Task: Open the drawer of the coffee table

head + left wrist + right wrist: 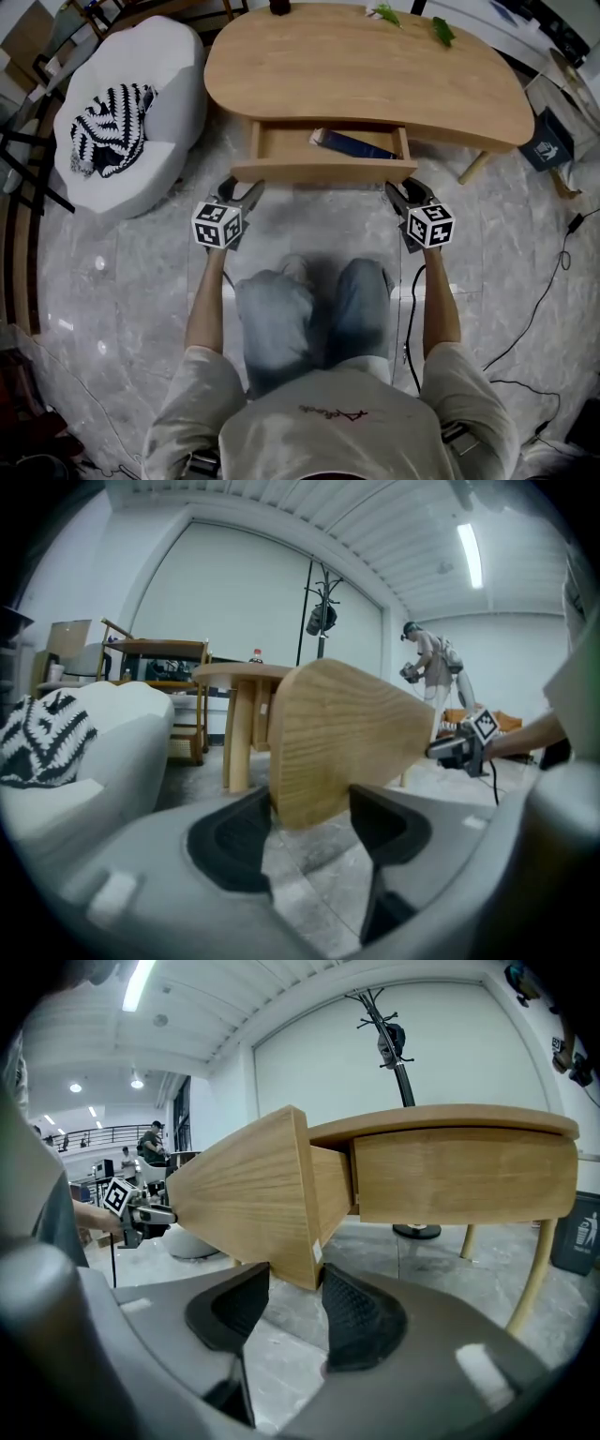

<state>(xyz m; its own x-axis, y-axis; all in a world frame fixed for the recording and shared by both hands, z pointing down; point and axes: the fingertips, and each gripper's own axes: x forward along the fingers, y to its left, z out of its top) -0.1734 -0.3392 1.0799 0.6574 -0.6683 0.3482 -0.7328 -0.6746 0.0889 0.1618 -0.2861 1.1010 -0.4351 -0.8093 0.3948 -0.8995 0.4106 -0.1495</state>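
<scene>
The wooden coffee table [366,70] has its drawer pulled partly out, and a dark blue book [354,143] lies inside. My left gripper [246,192] is closed on the left end of the drawer front [323,172]. My right gripper [398,194] holds the right end. In the left gripper view the wooden panel [347,733] stands between the dark pads [234,841] of the left gripper [311,822]. The right gripper view shows the panel's lower corner [248,1199] clamped by the right gripper [295,1302].
A white pouf [164,84] with a black-and-white cloth [112,127] stands left of the table. My knees [309,300] are just in front of the drawer. A black cable [553,281] runs over the marble floor at the right, near a dark bag [547,141].
</scene>
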